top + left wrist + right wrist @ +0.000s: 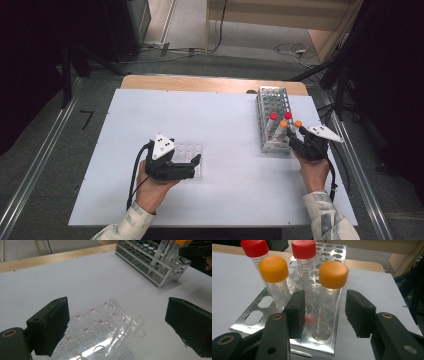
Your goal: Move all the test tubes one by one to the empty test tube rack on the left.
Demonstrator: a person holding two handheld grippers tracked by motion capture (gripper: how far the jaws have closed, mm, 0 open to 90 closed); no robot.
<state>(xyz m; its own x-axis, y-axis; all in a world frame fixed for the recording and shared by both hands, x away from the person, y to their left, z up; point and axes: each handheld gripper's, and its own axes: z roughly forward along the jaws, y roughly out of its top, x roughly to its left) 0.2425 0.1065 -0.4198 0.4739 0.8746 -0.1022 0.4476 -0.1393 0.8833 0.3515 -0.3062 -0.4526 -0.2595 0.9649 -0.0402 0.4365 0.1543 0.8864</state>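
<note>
**Right gripper at the orange-capped tube, left over the clear plate**

Nearest the person, the left gripper [192, 165] lies low over the table [225, 190], its jaws wide apart on either side of a clear well plate [189, 151] and pressing on nothing. In the left gripper view the plate [100, 332] sits between the two pads with bare table on both sides; its wells carry red labels, and an uncapped clear tube [125, 332] lies slanted across its right end.

Farther over, at the table's right edge, the right gripper [296, 134] is at the near end of the metal rack [272, 107]. Its jaws stand apart on either side of an orange-capped tube [330, 290] — the pads [359, 312] flank the tube's lower part without touching it. That tube stands in a hole at the rack's [262, 315] near right corner, tilted slightly.

Beyond it stand three more tubes — a second orange cap [274, 268] to the left and two red caps [303, 248] behind, all upright or leaning a little in their holes. The far end of the rack holds bare holes.
</note>
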